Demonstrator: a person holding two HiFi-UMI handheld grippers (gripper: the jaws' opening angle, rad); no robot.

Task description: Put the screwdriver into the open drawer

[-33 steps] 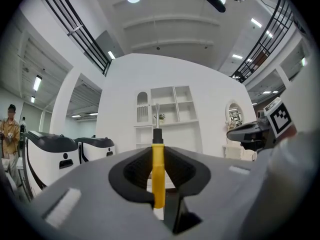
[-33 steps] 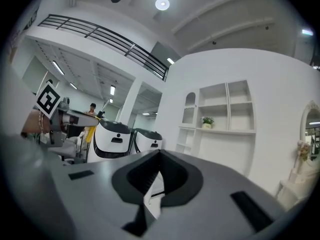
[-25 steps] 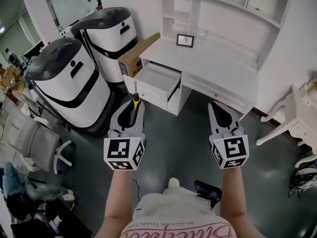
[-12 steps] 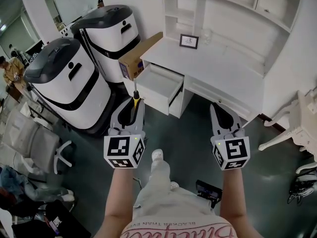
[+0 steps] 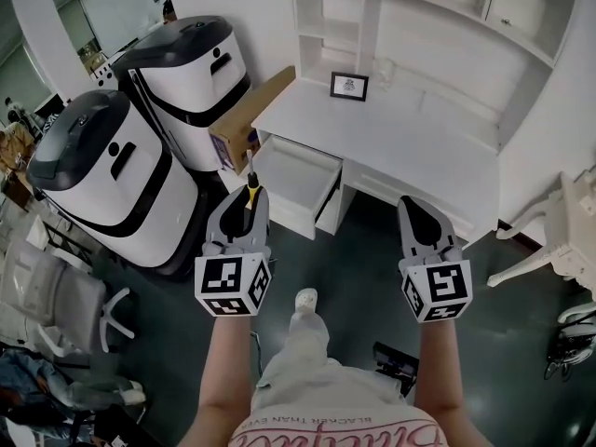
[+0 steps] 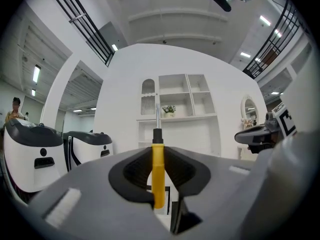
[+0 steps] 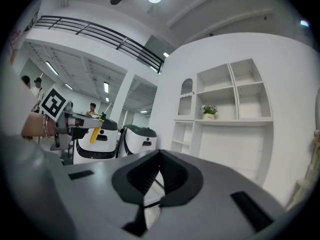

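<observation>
Over the last second the person has walked toward the desk (image 5: 410, 147). In the head view the open drawer (image 5: 298, 168) has slid down the frame toward the grippers, and a foot is now stepping out at 6 o'clock below them. Neither grip has changed. The left gripper (image 5: 248, 203) stays clamped on the screwdriver (image 5: 250, 186). Its own view shows the yellow handle pinched upright between the two pads, with the metal shaft sticking out ahead at 12 o'clock toward the shelves. The right gripper (image 5: 416, 205) has its jaws together on nothing and rides level beside the left, at 3 o'clock from it. The drawer now sits at about 2 o'clock from the left gripper. The shaft tip overlaps the drawer's left corner in the head view, but that looks like line of sight only, and the tool seems to be short of the opening and above it. Two white-and-black machines (image 5: 112, 175) and a cardboard box (image 5: 247, 115) crowd the 10 o'clock side. The carry is therefore nearly over. What is left is probably a small shift toward 2 o'clock, a drop into the drawer and a release.
</observation>
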